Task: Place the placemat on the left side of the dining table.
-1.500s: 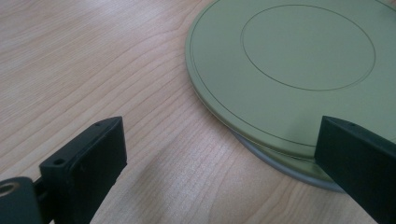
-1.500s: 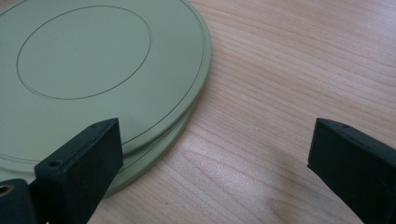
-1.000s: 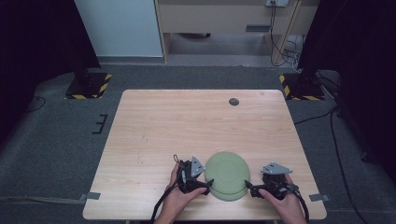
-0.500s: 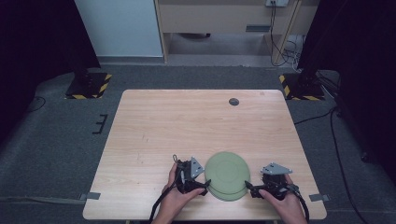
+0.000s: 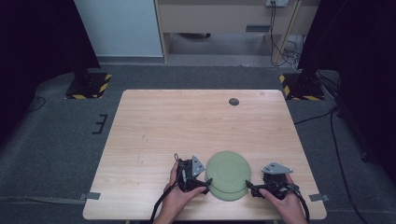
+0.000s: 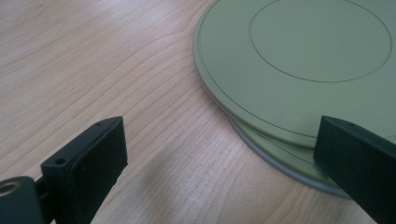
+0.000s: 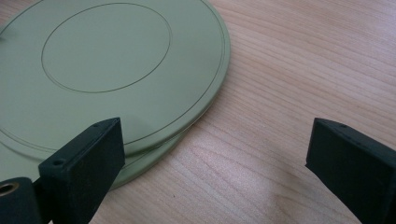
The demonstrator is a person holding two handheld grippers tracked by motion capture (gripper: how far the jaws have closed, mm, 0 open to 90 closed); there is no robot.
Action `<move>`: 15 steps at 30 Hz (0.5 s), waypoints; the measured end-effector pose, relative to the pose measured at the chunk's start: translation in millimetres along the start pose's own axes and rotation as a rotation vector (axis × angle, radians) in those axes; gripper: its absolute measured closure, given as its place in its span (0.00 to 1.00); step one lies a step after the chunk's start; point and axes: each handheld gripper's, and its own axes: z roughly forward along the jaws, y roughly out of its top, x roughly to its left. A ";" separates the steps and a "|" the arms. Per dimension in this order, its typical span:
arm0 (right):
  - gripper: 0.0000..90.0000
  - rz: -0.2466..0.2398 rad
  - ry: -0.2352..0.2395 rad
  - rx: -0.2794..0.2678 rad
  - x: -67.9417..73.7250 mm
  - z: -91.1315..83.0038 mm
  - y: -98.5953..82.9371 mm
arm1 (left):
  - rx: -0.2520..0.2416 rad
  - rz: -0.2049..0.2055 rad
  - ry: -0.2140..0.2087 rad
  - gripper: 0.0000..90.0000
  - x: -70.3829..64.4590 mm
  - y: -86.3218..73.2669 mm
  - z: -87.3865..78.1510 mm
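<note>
Two stacked green plates (image 5: 228,175) lie flat near the tabletop's (image 5: 187,121) near edge, flanked by the released left gripper (image 5: 201,183) and right gripper (image 5: 252,187); open wood beyond.

a lab-like room: bare wooden table (image 5: 187,126), black curtains (image 5: 28,56), hazard-taped stand bases (image 5: 88,86).

Overhead; both tong cameras share plates (image 6: 299,70)

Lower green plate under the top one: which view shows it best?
Left gripper view: the lower plate juts out beneath the top plate, its grey rim edge clear. Right gripper view shows just a thin crescent. High view shows a sliver on the near side, detail too small.
</note>
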 end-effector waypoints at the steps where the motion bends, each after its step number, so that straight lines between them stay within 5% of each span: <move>1: 0.05 0.002 -0.001 0.001 0.0 0.1 0.0 | 0.000 0.002 0.003 0.02 0.1 0.2 0.2; 15: 0.03 0.003 -0.008 0.002 -0.8 2.3 1.2 | -0.002 -0.005 0.015 0.02 3.4 1.9 3.0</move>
